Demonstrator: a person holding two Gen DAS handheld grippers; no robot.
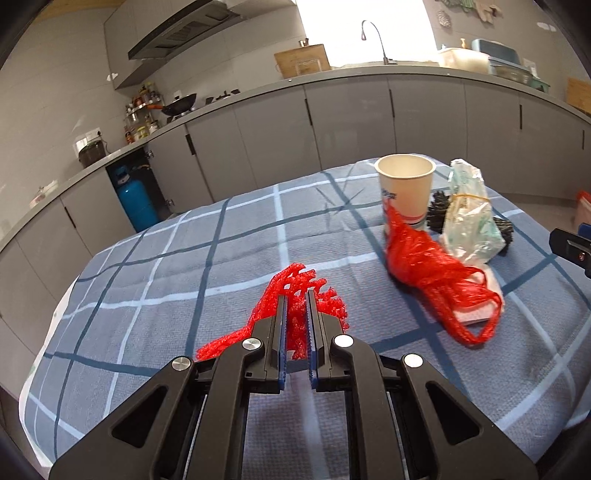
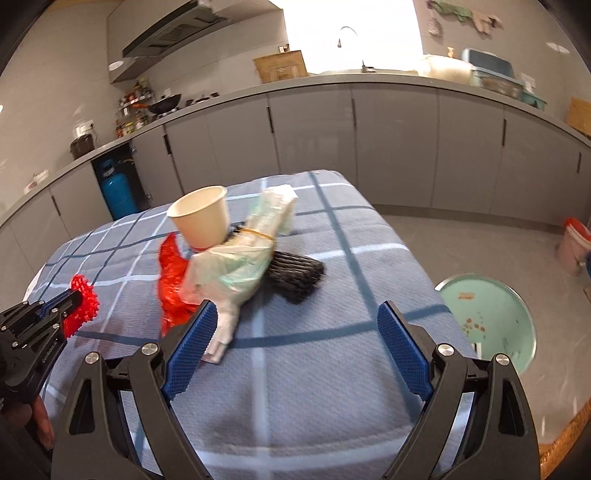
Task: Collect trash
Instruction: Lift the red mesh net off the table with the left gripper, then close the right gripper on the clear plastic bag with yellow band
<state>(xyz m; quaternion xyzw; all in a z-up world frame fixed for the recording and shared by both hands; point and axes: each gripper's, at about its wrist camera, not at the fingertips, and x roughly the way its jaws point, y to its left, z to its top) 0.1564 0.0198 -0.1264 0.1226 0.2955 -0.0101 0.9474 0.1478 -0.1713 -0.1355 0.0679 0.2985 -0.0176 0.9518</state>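
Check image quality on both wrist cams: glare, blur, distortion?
Left wrist: window blown out white, counter bowed by the fisheye, left hand-held gripper and red foam net sharp. Right wrist: same window clipping, paper cup and plastic bag slightly motion-smeared, right hand-held gripper crisp.

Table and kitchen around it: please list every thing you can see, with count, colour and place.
foam net: 1, red, on the tablecloth, pinched in the left claw
paper cup: 1, white, upright, far part of the table
mesh bag: 1, red, in front of the cup
plastic bag: 1, clear-greenish, tied with a rubber band, beside the cup
black bundle: 1, black, under the plastic bag
tablecloth: 1, blue checked, over the table
gas cylinder: 1, blue, under the counter
bin: 1, green, on the floor right of the table
left claw: 1, black, shut
right claw: 1, black, blue pads, open
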